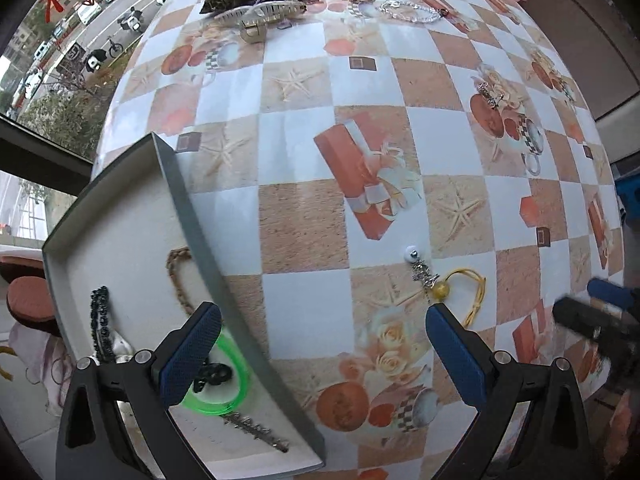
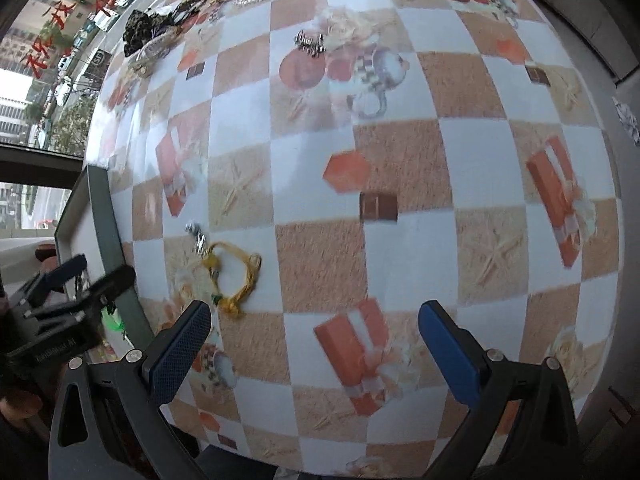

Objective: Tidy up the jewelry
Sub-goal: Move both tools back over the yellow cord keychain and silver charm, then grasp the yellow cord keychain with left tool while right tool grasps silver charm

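With several pieces already lying in the tray (image 1: 120,216), the left gripper (image 1: 324,354) and right gripper (image 2: 314,354) are both hovering wide open and empty (likely lining up a pick) near the yellow bracelet (image 1: 474,292) on the table (image 1: 304,140).

A tray (image 1: 188,216) sat at the table's (image 1: 304,208) left edge, holding a bangle (image 1: 236,384); right of it lay my cord bracelet (image 1: 474,292); hair clips (image 1: 264,14) were far behind.
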{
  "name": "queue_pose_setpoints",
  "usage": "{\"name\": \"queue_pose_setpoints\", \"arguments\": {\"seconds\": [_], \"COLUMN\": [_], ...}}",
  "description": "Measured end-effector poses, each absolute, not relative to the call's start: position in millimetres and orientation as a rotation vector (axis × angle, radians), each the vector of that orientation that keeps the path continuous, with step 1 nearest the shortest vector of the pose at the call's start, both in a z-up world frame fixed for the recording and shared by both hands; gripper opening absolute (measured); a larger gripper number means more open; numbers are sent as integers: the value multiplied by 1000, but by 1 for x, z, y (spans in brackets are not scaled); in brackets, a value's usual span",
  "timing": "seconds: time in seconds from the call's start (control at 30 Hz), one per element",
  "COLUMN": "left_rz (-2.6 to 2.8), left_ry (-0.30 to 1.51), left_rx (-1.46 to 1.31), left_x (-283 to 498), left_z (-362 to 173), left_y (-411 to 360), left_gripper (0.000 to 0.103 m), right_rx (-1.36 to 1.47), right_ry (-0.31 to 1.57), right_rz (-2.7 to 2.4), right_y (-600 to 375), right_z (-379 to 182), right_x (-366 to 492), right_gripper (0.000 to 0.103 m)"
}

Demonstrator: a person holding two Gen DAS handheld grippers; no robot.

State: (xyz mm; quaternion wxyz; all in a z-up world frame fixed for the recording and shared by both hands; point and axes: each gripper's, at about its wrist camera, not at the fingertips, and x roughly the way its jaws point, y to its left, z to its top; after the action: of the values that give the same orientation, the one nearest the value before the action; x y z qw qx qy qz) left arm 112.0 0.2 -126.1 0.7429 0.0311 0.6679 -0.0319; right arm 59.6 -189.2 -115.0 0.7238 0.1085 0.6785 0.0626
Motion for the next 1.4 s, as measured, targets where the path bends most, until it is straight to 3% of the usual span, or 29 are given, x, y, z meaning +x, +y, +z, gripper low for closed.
{"name": "queue_pose_setpoints", "arguments": {"seconds": [0.23,0.3,0.4,0.57,0.63,0.77,0.83,1.0,1.07,1.2,1.23,1.3,1.37,1.4], "left_rz": [-90,-93,-91,-75,-62,-11,14,63,68,51,44,36,30,25], "left_ry": [1478,1485,1501,1507,1505,1511,1513,1511,1503,1488,1487,1488,1487,1487], "left_rx": [28,12,-15,-48,-56,-71,-78,-70,-75,-65,-61,-53,-59,-61], "left_x": [103,98,93,87,86,84,82,75,73,74,77,79,80,82], "left_z": [-134,-139,-146,-159,-163,-171,-174,-179,-179,-175,-173,-172,-171,-171], "left_y": [-19,-27,-39,-58,-64,-72,-75,-93,-94,-104,-106,-111,-114,-113], "left_gripper": [103,103,94,94,85,83,72,69,68,47,39,36,23,15], "right_rx": [173,149,115,59,38,8,-12,-91,-127,-187,-195,-208,-200,-196], "right_ry": [1428,1415,1404,1384,1378,1360,1351,1309,1297,1275,1271,1267,1270,1270], "right_rz": [124,127,139,165,174,184,191,200,199,204,214,228,241,238], "right_y": [-200,-200,-197,-189,-185,-178,-174,-158,-151,-141,-139,-133,-130,-128], "right_z": [-110,-110,-114,-125,-130,-139,-143,-147,-148,-147,-147,-147,-146,-146], "right_x": [112,126,146,173,183,199,205,219,223,223,222,223,224,224], "right_gripper": [102,97,93,87,83,78,76,74,67,56,50,36,19,16]}}
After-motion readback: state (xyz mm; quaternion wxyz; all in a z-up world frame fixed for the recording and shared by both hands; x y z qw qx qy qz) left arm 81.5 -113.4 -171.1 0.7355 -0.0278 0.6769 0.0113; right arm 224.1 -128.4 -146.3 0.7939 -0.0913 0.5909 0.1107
